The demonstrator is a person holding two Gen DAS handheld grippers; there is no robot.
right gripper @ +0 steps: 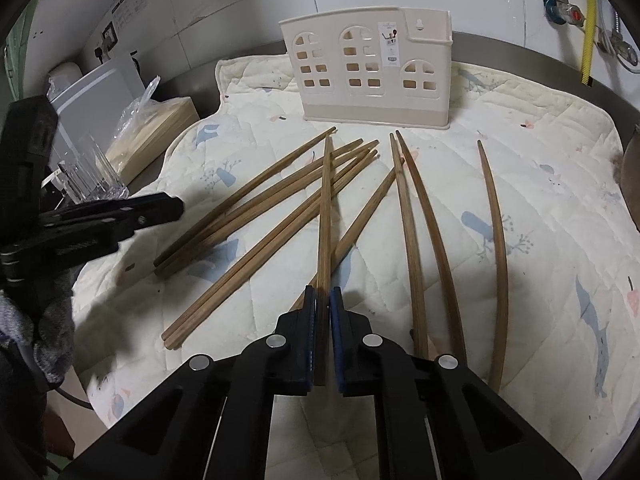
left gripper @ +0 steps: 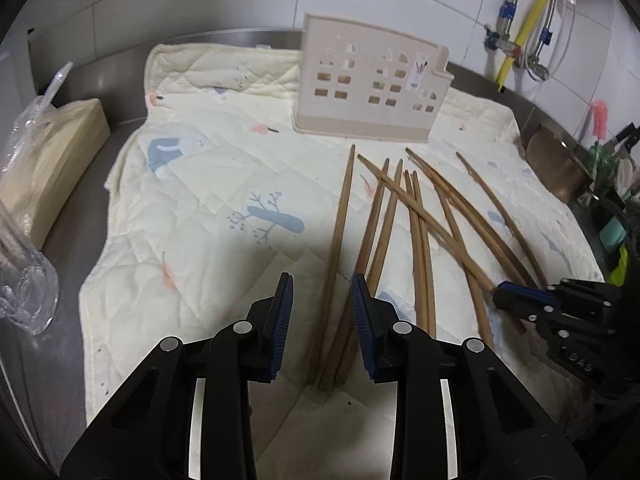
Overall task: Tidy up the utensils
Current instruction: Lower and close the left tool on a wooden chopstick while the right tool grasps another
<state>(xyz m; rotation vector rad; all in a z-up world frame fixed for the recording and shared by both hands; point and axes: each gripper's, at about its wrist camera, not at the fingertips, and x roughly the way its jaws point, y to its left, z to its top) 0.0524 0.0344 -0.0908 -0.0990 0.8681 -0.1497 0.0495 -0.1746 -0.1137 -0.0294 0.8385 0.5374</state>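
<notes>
Clamping one chopstick, the right tool; left tool part-open over others.

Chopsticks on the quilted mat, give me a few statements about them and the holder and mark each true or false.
1. The right gripper is shut on a chopstick. True.
2. The beige holder already holds chopsticks. False: none show in it; they lie on the mat.
3. The left gripper has a chopstick between its fingers. True, pads not pressing.
4. The holder lies flat. False: it stands upright.
</notes>
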